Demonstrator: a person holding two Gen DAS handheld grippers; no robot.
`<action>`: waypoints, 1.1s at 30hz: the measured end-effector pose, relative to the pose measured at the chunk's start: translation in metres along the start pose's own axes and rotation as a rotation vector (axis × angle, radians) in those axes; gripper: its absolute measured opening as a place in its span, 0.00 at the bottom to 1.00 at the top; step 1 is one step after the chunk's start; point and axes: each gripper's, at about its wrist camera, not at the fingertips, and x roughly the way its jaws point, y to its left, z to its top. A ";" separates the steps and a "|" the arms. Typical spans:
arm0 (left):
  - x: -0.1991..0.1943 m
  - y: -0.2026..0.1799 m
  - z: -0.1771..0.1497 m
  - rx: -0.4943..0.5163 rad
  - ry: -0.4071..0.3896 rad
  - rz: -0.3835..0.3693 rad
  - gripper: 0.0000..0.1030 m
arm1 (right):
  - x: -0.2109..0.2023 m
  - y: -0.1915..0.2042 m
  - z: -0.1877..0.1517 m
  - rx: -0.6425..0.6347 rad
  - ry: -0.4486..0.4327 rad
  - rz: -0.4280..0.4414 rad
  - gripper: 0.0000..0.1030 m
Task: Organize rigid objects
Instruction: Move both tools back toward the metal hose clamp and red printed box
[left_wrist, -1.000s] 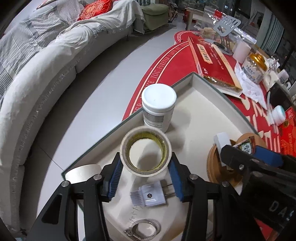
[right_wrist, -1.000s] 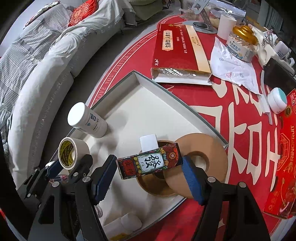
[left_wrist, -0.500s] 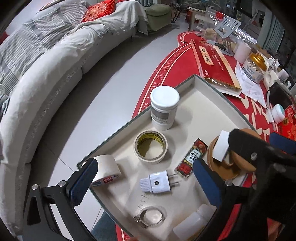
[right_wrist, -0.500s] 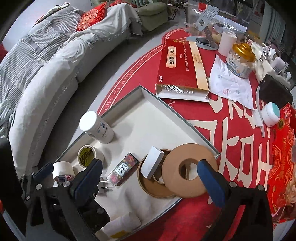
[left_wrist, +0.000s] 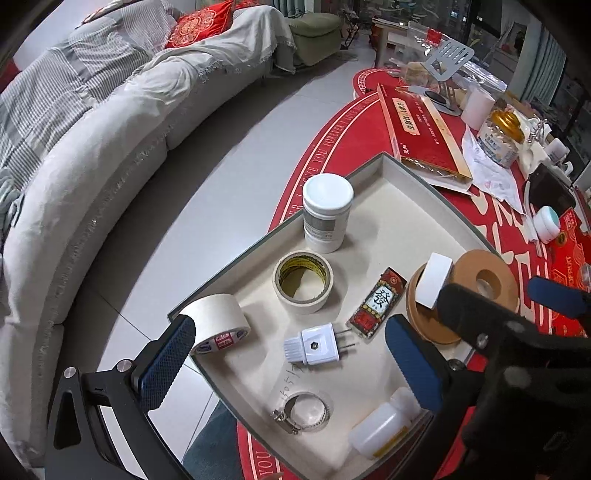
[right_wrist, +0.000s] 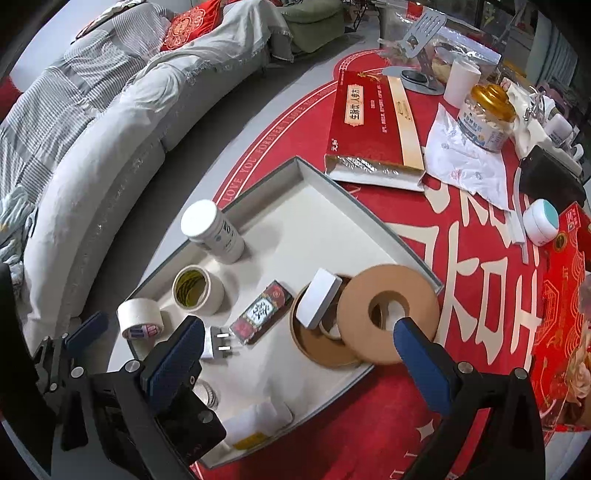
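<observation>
A shallow cream tray (left_wrist: 436, 184) on the red table holds a yellow-cored tape roll (left_wrist: 303, 282), a white jar (left_wrist: 327, 218), a masking tape roll (left_wrist: 218, 321), a white plug (left_wrist: 317, 345) and a red patterned card box (left_wrist: 378, 304). My left gripper (left_wrist: 290, 332) hangs open above the plug and roll, touching nothing. My right gripper (right_wrist: 299, 332) stands open over the card box (right_wrist: 264, 312) and the brown tape discs (right_wrist: 388, 314), apart from both. A white block (right_wrist: 319, 297) leans in the lower disc.
A hose clamp (left_wrist: 303, 411) and a small white bottle (left_wrist: 380, 430) lie at the tray's near end. Beyond it are a long red box (right_wrist: 373, 122), a gold-lidded jar (right_wrist: 487, 118) and a cream pot (right_wrist: 541, 221). A grey sofa (left_wrist: 92, 147) curves along the left, across bare floor.
Both grippers opened wide and lifted away. The left let go of the yellow-cored tape roll; the right released the card box, which now lies flat in the tray.
</observation>
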 end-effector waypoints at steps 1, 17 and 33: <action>-0.002 0.000 -0.001 0.003 0.001 -0.002 1.00 | -0.001 0.000 -0.002 -0.001 0.003 -0.002 1.00; -0.039 0.011 -0.028 0.002 -0.008 -0.047 1.00 | -0.034 0.019 -0.024 -0.011 -0.007 0.022 1.00; -0.082 0.025 -0.089 -0.124 -0.212 -0.315 1.00 | -0.077 -0.018 -0.075 0.108 -0.066 0.052 1.00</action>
